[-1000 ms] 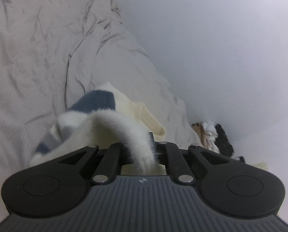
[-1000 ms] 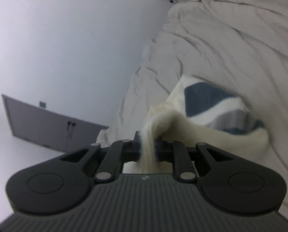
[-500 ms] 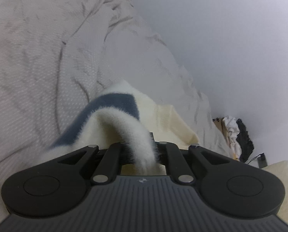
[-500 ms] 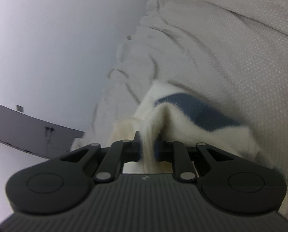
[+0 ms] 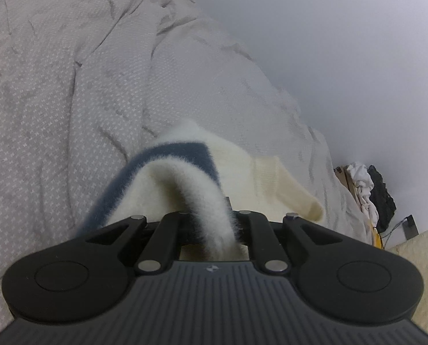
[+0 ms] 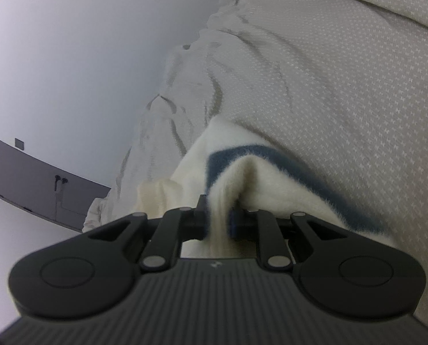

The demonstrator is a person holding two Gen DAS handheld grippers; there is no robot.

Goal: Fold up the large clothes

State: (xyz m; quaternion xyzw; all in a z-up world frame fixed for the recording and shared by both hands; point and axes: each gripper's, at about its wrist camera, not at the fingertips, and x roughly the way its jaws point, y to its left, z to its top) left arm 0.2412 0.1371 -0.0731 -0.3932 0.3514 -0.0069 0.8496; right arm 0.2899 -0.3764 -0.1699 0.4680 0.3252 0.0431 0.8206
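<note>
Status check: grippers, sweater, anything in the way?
Left gripper and right gripper both shut on sweater. Sweater's far part down on the bedspread. Nothing in the way.

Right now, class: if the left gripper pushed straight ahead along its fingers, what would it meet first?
The left gripper already pinches the sweater; straight on, it would probably press that sweater into the bedcover beyond, though depth is unclear.
</note>
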